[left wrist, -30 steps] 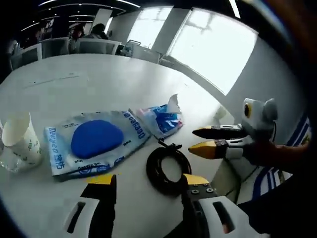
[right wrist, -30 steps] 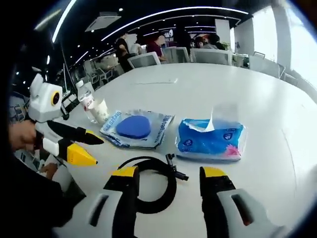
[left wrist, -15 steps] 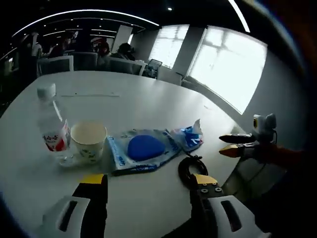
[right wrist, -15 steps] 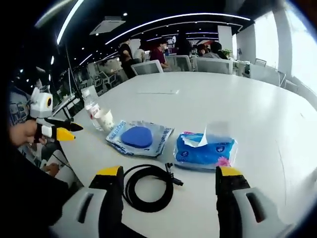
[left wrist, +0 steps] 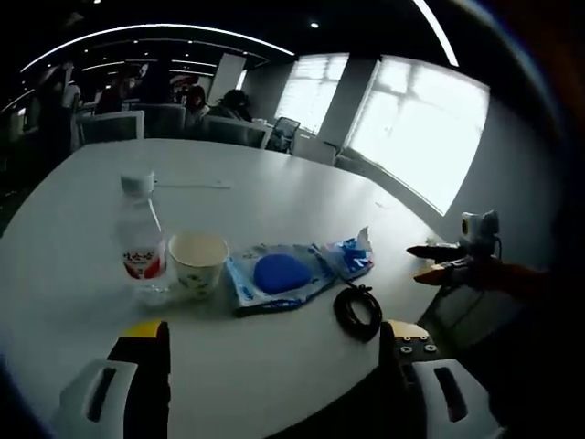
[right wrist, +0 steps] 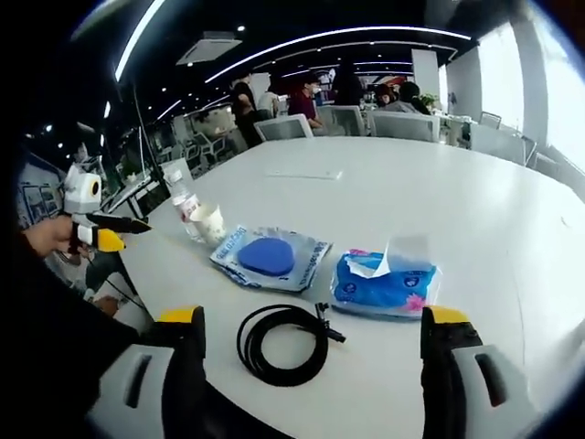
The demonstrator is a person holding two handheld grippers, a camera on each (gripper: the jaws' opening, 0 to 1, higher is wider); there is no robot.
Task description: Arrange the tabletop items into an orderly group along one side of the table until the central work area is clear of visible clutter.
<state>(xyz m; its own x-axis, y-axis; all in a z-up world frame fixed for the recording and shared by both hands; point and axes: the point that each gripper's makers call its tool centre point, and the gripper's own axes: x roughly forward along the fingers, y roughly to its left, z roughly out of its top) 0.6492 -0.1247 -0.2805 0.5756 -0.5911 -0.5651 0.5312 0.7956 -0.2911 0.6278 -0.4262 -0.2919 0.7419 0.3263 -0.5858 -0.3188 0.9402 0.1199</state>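
Round white table (left wrist: 274, 192), items in a row near its near edge. Landmark: the blue pouch (left wrist: 279, 276), a flat clear pack with a blue oval inside, lying about mid-row.

In the left gripper view: paper cup (left wrist: 198, 263) upright just beside the pouch on one side, water bottle (left wrist: 139, 247) upright just beyond the cup, touching or nearly touching it. On the pouch's other side the tissue pack (left wrist: 352, 256), a white sheet sticking up from it, its end at or under the pouch's edge. Black coiled cable (left wrist: 357, 311) lies near the pouch, between it and the table edge, apart from the tissue pack.

Left gripper (left wrist: 274, 352): jaws wide apart, nothing between them, held off the near table edge, well back from the pouch. Right gripper (left wrist: 439, 261) seen here far out past the cable, off the table, held by a hand; jaw tips look slightly apart.

In the right gripper view: pouch (right wrist: 270, 258) mid-table, tissue pack (right wrist: 388, 281) beside it, cable (right wrist: 283, 340) in front of both, cup (right wrist: 210, 222) and bottle (right wrist: 186, 206) past the pouch. Right gripper (right wrist: 315, 343) jaws wide apart, empty, over the near edge. Left gripper (right wrist: 101, 233) seen at far side, off the table.

Seated people and chairs beyond the table.
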